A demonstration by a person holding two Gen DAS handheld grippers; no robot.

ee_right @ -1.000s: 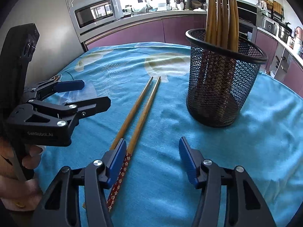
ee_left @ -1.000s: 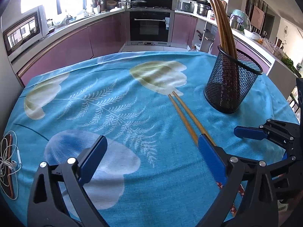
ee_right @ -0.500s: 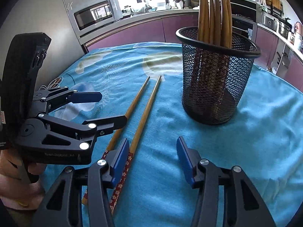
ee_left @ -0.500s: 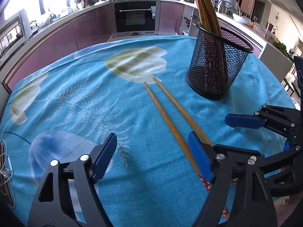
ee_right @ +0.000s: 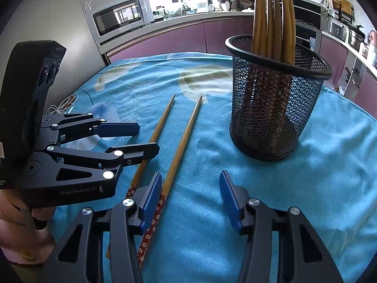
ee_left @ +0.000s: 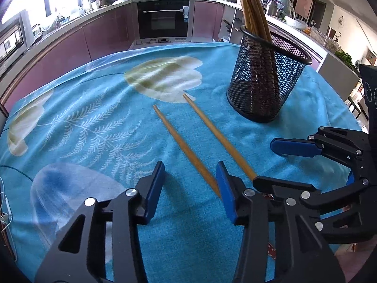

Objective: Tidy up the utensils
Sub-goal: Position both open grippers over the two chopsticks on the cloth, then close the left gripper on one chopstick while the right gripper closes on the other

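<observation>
- Two chopsticks [ee_right: 181,141] lie side by side on the blue cloth [ee_right: 318,188], near the mesh cup [ee_right: 274,103].
- Left gripper [ee_left: 189,188]: jaws closing, one chopstick between them, not pressed.
- Right gripper [ee_right: 190,195]: jaws apart, empty.

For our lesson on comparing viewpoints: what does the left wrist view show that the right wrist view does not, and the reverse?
Only the left wrist view shows the oven and the gap between the left hand-held gripper pads, which are closing with bare cloth between them. Only the right wrist view shows the chopsticks' red flowered ends, the microwave and the person's hand. Both show the two loose chopsticks, the mesh holder and the blue tablecloth.
</observation>
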